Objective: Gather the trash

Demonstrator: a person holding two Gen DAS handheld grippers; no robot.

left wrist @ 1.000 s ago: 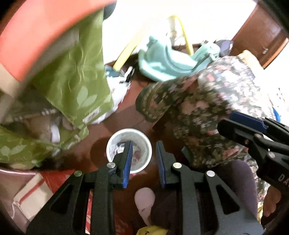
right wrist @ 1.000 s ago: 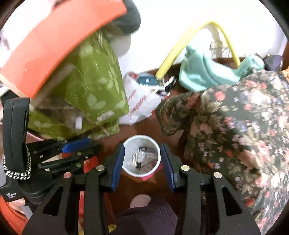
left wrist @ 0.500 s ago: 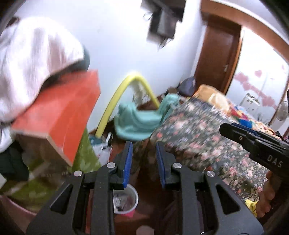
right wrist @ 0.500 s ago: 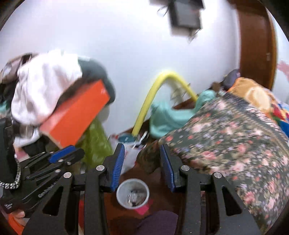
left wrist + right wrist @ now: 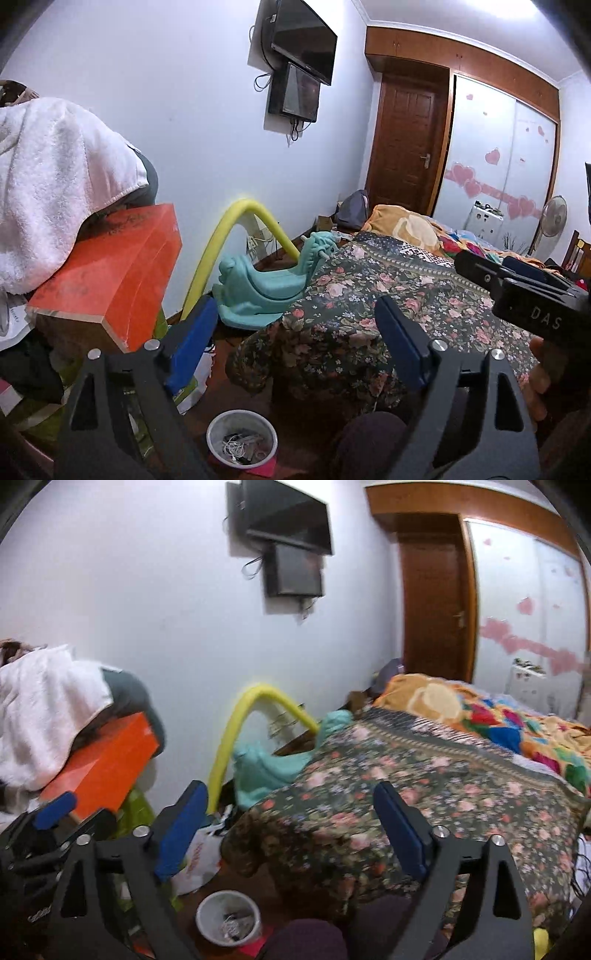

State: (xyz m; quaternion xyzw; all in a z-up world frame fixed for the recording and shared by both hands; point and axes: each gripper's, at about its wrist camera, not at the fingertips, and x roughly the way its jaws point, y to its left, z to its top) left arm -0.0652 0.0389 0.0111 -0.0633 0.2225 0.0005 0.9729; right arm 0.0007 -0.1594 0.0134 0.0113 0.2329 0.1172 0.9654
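Observation:
A white round bin (image 5: 242, 442) with small bits of trash inside stands on the dark wood floor, low in the left wrist view; it also shows low in the right wrist view (image 5: 228, 918). My left gripper (image 5: 295, 339) is wide open and empty, raised well above the bin and pointing across the room. My right gripper (image 5: 291, 821) is also wide open and empty, raised the same way. The right gripper's body shows at the right edge of the left wrist view (image 5: 524, 295).
A bed with a floral cover (image 5: 388, 306) fills the right. An orange box (image 5: 110, 280) under a white towel (image 5: 48, 192) sits at the left. A teal toy seat (image 5: 266, 280), a yellow foam tube (image 5: 221, 251) and a white bag (image 5: 201, 853) lie by the wall.
Both grippers have tilted up from looking down at the bin to looking across the room. Both pairs of jaws have opened much wider.

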